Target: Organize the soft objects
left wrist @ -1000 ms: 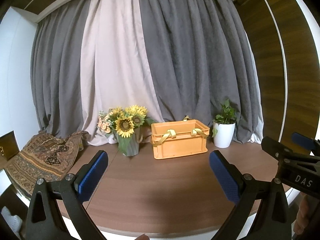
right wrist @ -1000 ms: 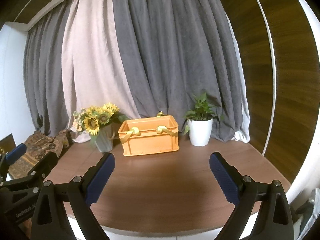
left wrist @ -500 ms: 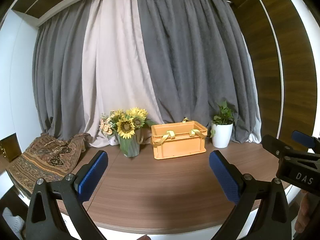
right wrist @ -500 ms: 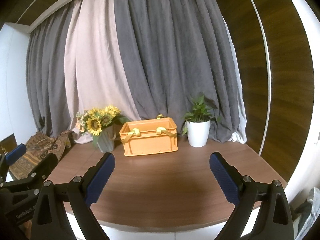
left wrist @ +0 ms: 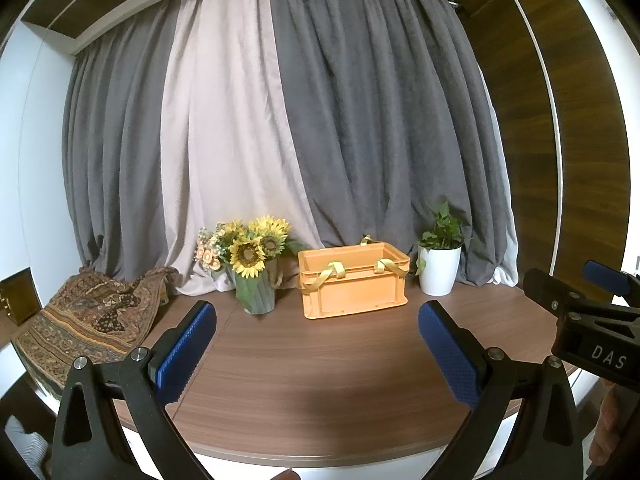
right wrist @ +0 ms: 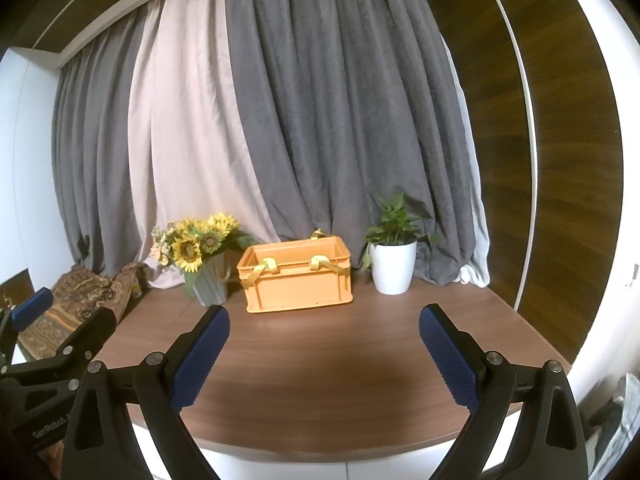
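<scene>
Curtains: grey and pale pink pleats, filling the background from 9 to 3 o'clock.

Surface: brown wood-grain top, mostly bare in front.

Patterned cloth: the soft object of the task, heaped at 9 o'clock on the surface's left end, untouched.

Orange crate: at 12 o'clock, yellow straps draped over its rim; the likely bin. What lies inside cannot be told.

Sunflower vase: just left of the crate. Potted plant: just right.

Left gripper and right gripper: both spread wide, holding nothing, short of the crate.

Change: over the last second both views have tilted up slightly, so the surface sits lower in frame; nothing on it has shifted. Judged: approach stage, no grasp yet.
</scene>
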`<state>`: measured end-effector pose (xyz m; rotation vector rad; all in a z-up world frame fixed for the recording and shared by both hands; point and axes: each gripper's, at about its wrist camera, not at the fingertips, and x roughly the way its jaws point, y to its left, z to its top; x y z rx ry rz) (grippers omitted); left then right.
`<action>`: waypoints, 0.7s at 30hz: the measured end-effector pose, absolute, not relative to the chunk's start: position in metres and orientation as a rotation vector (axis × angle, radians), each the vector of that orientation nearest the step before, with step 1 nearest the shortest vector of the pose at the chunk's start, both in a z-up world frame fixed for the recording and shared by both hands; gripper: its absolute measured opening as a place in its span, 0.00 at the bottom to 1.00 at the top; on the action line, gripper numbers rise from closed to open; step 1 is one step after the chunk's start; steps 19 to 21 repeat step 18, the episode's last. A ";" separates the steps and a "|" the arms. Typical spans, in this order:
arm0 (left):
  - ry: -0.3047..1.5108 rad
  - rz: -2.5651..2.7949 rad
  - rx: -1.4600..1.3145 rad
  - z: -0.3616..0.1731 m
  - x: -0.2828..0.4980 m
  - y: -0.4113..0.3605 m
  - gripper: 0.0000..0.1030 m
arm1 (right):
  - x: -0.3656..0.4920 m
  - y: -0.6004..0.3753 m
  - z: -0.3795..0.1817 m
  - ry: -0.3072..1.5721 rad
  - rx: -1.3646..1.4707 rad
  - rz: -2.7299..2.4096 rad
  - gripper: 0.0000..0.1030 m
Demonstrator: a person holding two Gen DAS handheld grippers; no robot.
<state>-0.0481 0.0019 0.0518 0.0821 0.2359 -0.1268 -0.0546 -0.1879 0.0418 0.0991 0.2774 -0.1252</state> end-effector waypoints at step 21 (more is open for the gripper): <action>0.251 -0.152 0.091 0.052 -0.044 -0.004 1.00 | -0.052 -0.197 0.042 0.286 0.113 -0.147 0.94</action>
